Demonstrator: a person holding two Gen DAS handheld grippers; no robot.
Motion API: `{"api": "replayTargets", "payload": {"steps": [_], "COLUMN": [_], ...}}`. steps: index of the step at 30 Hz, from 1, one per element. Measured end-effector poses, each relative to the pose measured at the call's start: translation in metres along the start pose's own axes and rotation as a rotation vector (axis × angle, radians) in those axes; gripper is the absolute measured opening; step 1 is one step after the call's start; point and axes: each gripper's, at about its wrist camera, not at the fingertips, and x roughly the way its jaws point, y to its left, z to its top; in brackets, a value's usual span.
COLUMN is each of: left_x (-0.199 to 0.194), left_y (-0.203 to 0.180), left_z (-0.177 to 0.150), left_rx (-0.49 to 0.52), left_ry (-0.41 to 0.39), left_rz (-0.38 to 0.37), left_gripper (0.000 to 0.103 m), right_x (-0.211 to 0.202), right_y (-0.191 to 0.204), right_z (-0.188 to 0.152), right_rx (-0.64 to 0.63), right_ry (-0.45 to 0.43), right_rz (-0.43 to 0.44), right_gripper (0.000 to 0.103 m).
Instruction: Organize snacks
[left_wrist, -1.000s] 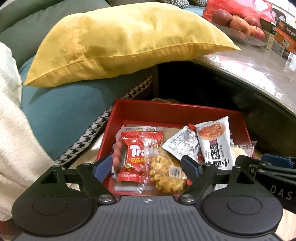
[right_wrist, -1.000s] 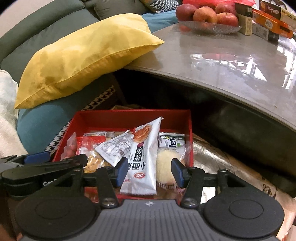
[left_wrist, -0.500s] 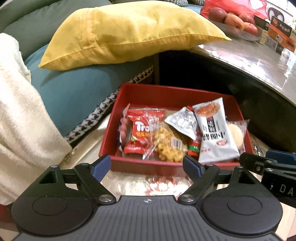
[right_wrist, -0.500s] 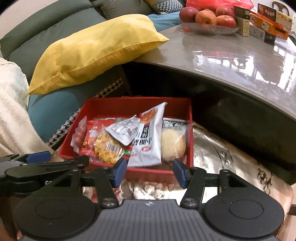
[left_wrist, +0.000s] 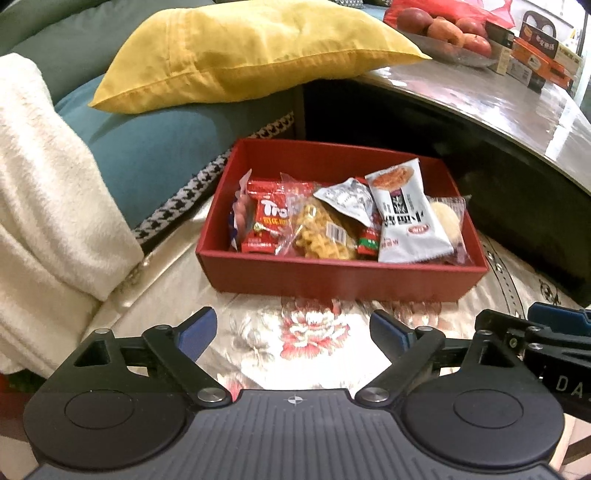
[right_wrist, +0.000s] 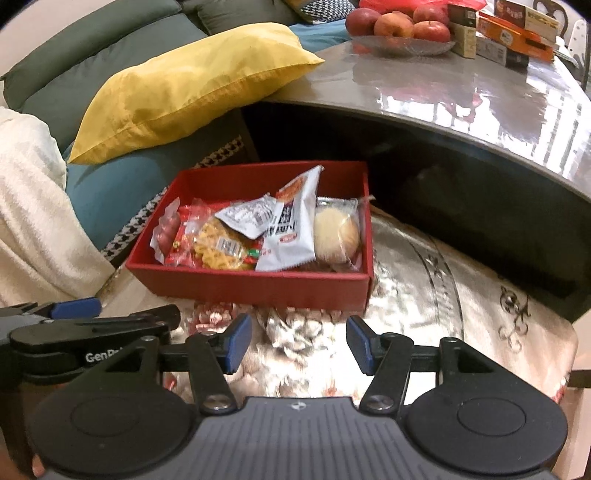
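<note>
A red box (left_wrist: 332, 275) (right_wrist: 258, 286) stands on a floral cloth and holds several snack packets: a red Trolli pack (left_wrist: 267, 218), a clear bag of yellow twists (left_wrist: 321, 232) (right_wrist: 218, 247), a grey sachet (left_wrist: 347, 199), a white packet (left_wrist: 406, 218) (right_wrist: 291, 221) and a round pastry (left_wrist: 447, 218) (right_wrist: 334, 236). My left gripper (left_wrist: 293, 332) is open and empty, short of the box's near wall. My right gripper (right_wrist: 297, 341) is open and empty, also short of the box. The right gripper also shows in the left wrist view (left_wrist: 532, 328).
A yellow pillow (left_wrist: 251, 48) lies on a teal cushion (left_wrist: 155, 136) behind the box. A white blanket (left_wrist: 48, 206) is at the left. A glossy table (right_wrist: 461, 85) overhangs the right, carrying a dish of apples (right_wrist: 399, 26) and cartons (right_wrist: 509, 33).
Both grippers have drawn back from over the box towards me. The box looks smaller and its near wall and the floral cloth have come into sight. Both stay open.
</note>
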Motion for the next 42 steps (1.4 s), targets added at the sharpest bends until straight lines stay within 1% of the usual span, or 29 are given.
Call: {"api": "replayTargets", "payload": {"steps": [7,12,19,25,27,42], "left_x": [-0.012,-0.018,-0.024,-0.029,-0.029,-0.041], "left_y": [-0.002,-0.005,-0.006,-0.005,-0.004,-0.001], "left_z": [-0.015,-0.025,-0.039,-0.046,-0.049,-0.065], "left_rx": [-0.001,0.012,0.025,0.023,0.024,0.020], "left_ry": [-0.012,-0.024,-0.021,-0.027,-0.028,-0.043], "left_rz": [-0.013,-0.001,-0.008,-0.013,-0.010,-0.008], "left_gripper": [0.095,0.097,0.097,0.098,0.099,0.102], "right_x": [-0.013,-0.019,-0.025,-0.031,-0.033,-0.044], "right_y": [-0.002,-0.002,0.002,0.003,0.004,0.008], "right_z": [-0.014,-0.022,-0.030,-0.037,-0.040,-0.053], "right_rx": [0.024,0.030,0.031,0.031,0.031,0.028], "right_ry": [-0.008,-0.012,-0.017,-0.018,-0.017,-0.026], "right_rz": [0.009,0.019,0.028,0.033,0.037,0.044], "right_gripper": [0.054,0.055,0.056,0.057,0.060,0.060]}}
